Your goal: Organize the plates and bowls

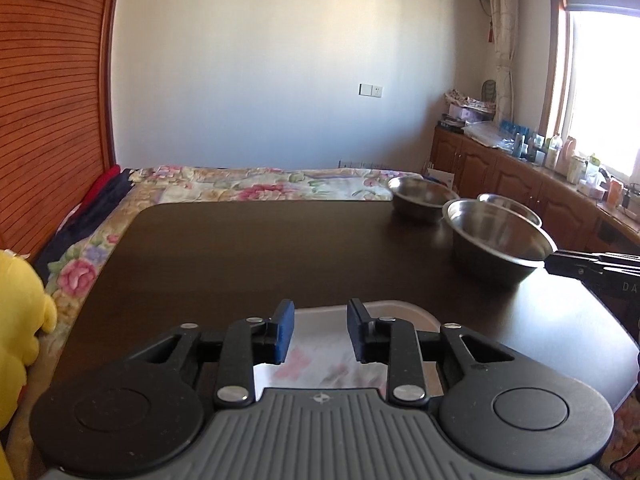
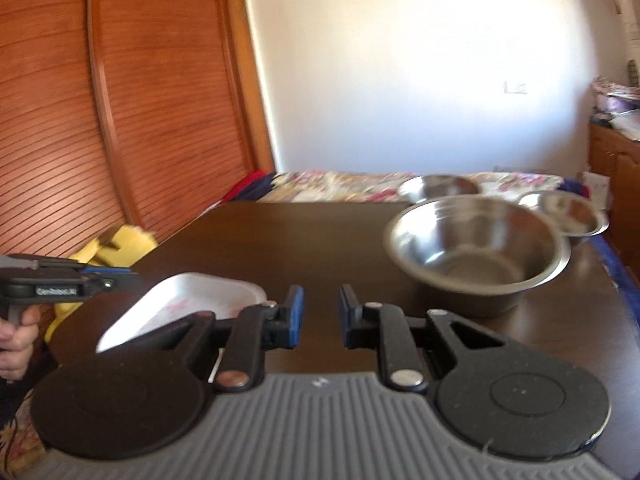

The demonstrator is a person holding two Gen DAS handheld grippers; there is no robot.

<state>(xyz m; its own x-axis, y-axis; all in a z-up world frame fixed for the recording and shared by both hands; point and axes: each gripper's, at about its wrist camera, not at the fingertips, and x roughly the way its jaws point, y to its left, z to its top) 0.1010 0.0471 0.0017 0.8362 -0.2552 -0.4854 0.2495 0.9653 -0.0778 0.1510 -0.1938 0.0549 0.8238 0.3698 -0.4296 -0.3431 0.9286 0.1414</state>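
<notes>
Near the bench's [image 1: 248,248] front edge lies a white rectangular plastic plate [image 1: 320,356] with a pink print, under the left gripper [image 1: 320,330], fingers slightly apart, empty. Toward the far right corner stand three stainless steel bowls [image 2: 476,248]; the right gripper [image 2: 321,316] hovers narrowly parted, empty. Bowls look light, stiff, slippery: pinch a rim.

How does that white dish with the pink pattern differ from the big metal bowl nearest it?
The white dish is shallow and roughly rectangular with rounded corners; the big metal bowl is round and deep. The dish is matte white with a faint pink pattern, the bowl plain shiny steel. The dish sits near the front of the dark table, the bowl further back towards the right. Both are empty and upright on that table.
</notes>
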